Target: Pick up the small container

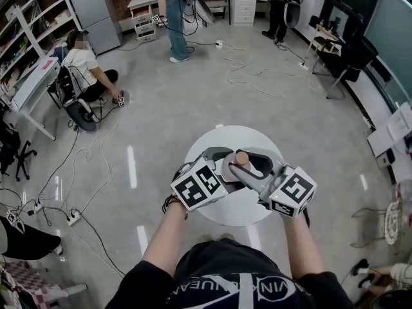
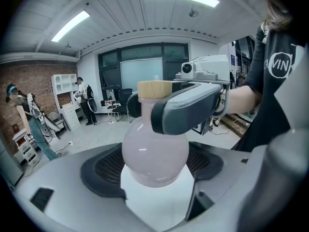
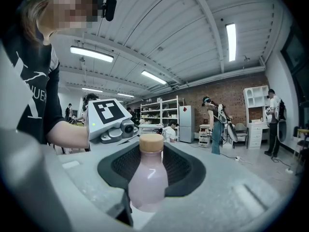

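Observation:
The small container is a round-bellied bottle [image 1: 242, 159] of pale pink liquid with a tan cap. It stays upright over the white round table [image 1: 222, 211]. In the left gripper view the bottle [image 2: 154, 151] fills the hollow between my left gripper's [image 2: 155, 178] dark pads, which close on its belly. My right gripper [image 3: 147, 197] comes in from the other side with its jaws wide, the bottle [image 3: 147, 178] between them. One right finger [image 2: 190, 108] crosses the bottle's neck; I see no pad pressing there.
The table is small and stands on a grey floor with loose cables [image 1: 251, 69]. A person sits on the floor at the far left [image 1: 87, 69], and others stand at the back. Shelves [image 1: 29, 37] line the left wall.

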The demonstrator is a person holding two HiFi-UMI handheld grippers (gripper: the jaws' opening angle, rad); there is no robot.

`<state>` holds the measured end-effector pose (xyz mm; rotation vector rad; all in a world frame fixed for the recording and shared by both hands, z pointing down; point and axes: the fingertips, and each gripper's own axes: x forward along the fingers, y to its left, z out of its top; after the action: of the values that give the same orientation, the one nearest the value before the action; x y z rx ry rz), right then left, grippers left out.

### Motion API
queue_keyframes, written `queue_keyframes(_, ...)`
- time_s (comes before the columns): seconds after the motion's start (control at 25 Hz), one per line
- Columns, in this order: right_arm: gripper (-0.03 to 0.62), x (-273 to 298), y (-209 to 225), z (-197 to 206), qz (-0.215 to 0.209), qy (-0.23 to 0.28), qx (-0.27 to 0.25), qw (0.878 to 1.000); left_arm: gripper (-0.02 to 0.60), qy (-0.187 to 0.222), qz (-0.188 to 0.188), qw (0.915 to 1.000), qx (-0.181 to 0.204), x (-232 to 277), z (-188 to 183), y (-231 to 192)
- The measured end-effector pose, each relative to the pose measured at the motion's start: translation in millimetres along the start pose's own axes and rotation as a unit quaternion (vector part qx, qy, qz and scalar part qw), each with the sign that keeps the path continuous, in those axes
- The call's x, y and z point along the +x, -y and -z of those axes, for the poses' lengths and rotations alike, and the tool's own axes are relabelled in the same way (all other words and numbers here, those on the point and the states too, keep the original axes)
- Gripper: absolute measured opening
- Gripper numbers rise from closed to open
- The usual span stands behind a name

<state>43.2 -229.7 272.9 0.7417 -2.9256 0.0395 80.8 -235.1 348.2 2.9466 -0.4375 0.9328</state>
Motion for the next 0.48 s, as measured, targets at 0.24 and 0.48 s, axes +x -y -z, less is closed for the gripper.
queue_keyframes(0.24,0.144,-0.6,-0.1,-0.6,0.006,-0.001,0.001,1.000,0.373,0.000,0.005,1.0000,0.002,-0.4,-0.6,0.8)
queue_keyframes(0.48,0.144,-3.1,-0.7,-0.8,0.009,-0.001,0.000,1.000,0.373,-0.001,0.007,1.0000,0.005,0.1,-1.9,3.1)
